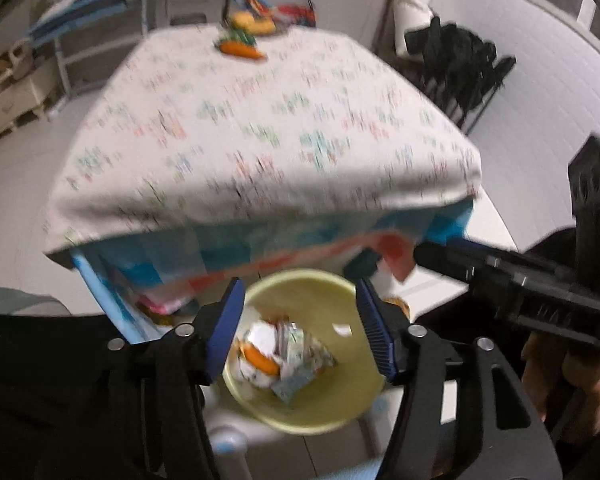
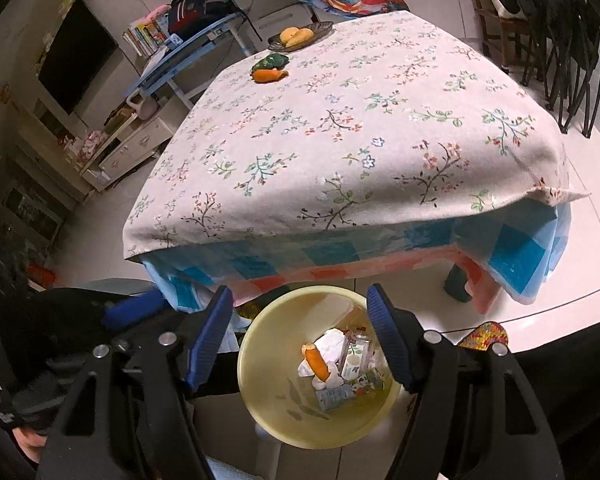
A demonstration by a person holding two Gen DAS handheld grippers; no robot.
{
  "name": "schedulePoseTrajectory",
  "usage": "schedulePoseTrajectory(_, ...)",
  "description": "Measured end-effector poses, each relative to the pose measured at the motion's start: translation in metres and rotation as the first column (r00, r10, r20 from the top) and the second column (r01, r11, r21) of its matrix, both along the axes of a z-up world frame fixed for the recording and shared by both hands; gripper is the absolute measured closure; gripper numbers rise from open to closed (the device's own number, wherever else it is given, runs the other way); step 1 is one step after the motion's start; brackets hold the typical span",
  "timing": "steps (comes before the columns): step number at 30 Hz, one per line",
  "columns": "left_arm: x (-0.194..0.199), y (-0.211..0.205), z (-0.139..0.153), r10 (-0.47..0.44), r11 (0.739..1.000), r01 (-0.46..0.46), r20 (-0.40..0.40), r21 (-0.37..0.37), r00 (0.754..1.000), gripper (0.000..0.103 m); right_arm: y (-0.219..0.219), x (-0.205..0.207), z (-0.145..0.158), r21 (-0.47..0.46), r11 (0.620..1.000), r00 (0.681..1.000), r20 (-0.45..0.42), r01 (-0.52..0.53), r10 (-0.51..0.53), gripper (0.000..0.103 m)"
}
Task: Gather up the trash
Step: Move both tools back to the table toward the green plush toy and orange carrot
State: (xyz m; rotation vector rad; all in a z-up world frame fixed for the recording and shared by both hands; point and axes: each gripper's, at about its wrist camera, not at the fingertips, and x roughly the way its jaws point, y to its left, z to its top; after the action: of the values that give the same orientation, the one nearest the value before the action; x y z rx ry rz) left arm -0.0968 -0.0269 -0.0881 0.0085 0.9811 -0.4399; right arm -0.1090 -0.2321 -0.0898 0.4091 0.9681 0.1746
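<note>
We are looking over a table (image 2: 380, 128) that is wearing a floral tablecloth (image 2: 340, 168), with a blue and pink checked cloth (image 2: 512, 260) hanging out beneath its near edge. Just in front of that edge, on the pale floor, a yellow bin (image 2: 320, 364) is standing open, and we are holding both grippers above it. Our left gripper (image 1: 300, 332) is hanging with its jaws apart and nothing between them, the blue pads (image 1: 224, 328) framing the bin's mouth; our right gripper (image 2: 300, 340) is doing the same, jaws spread wide and empty. The trash is lying at the bottom of the bin: crumpled white paper (image 2: 332, 344), a small printed carton (image 2: 356, 354), and an orange piece (image 2: 316, 360) that is perhaps peel, though the left view is smearing too much for us to be sure. Far across the table, a dark tray (image 2: 300, 38) is carrying yellow fruit (image 2: 296, 35), and nearer to us a toy carrot (image 2: 269, 75) is resting on the cloth just beside a green item (image 2: 271, 61).
</note>
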Motion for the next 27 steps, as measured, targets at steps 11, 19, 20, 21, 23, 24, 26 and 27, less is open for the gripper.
schedulePoseTrajectory(11, 0.047, 0.036, 0.039, 0.191, 0.980, -0.184, 0.104, -0.074, 0.976, 0.038, 0.011, 0.021, 0.022, -0.057, 0.997, 0.995, 0.080, -0.049, 0.053, 0.035)
schedulePoseTrajectory(19, 0.099, 0.047, 0.058, 0.226, 0.973, -0.216, 0.146, -0.077, 0.963, 0.035, 0.022, 0.080, 0.042, -0.126, 0.984, 0.982, 0.122, -0.126, 0.141, 0.035)
schedulePoseTrajectory(20, 0.108, 0.049, 0.059, 0.234, 0.971, -0.223, 0.144, -0.084, 0.962, 0.034, 0.022, 0.087, 0.042, -0.133, 0.982, 0.981, 0.123, -0.132, 0.148, 0.035)
schedulePoseTrajectory(21, 0.117, 0.050, 0.060, 0.243, 0.968, -0.232, 0.140, -0.092, 0.960, 0.034, 0.023, 0.098, 0.043, -0.144, 0.980, 0.980, 0.123, -0.139, 0.157, 0.035)
schedulePoseTrajectory(23, 0.133, 0.053, 0.061, 0.261, 0.963, -0.249, 0.135, -0.103, 0.956, 0.034, 0.025, 0.119, 0.042, -0.163, 0.975, 0.978, 0.121, -0.150, 0.171, 0.035)
schedulePoseTrajectory(24, 0.140, 0.054, 0.061, 0.268, 0.961, -0.256, 0.132, -0.106, 0.954, 0.034, 0.026, 0.128, 0.042, -0.172, 0.973, 0.977, 0.121, -0.156, 0.178, 0.035)
schedulePoseTrajectory(26, 0.160, 0.056, 0.060, 0.287, 0.955, -0.273, 0.124, -0.118, 0.950, 0.033, 0.029, 0.152, 0.041, -0.191, 0.968, 0.975, 0.119, -0.164, 0.189, 0.035)
schedulePoseTrajectory(27, 0.165, 0.056, 0.060, 0.292, 0.953, -0.278, 0.120, -0.121, 0.949, 0.033, 0.030, 0.162, 0.040, -0.196, 0.966, 0.974, 0.120, -0.166, 0.192, 0.035)
